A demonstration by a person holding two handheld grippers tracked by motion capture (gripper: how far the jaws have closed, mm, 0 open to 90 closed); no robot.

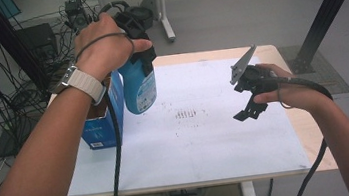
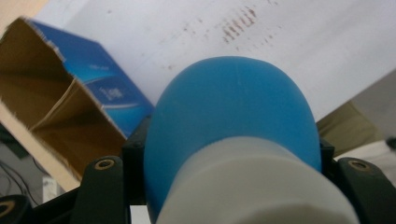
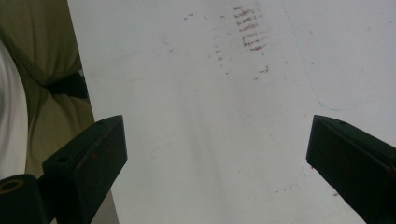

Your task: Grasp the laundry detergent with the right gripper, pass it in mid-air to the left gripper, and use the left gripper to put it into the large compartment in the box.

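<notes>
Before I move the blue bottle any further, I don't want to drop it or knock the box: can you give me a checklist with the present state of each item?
1. Left hand-held gripper shut on the blue bottle: ok, jaws flank it just below its white cap.
2. Bottle off the table: ok, it hangs above the white sheet.
3. Bottle apart from the blue box: cannot tell, they stand very close in the high view.
4. Box open: ok, its cardboard inside shows.
5. Right hand-held gripper free: ok, jaws wide apart over bare sheet.
6. Cable clear of the box: not ok, it trails right past it.
</notes>
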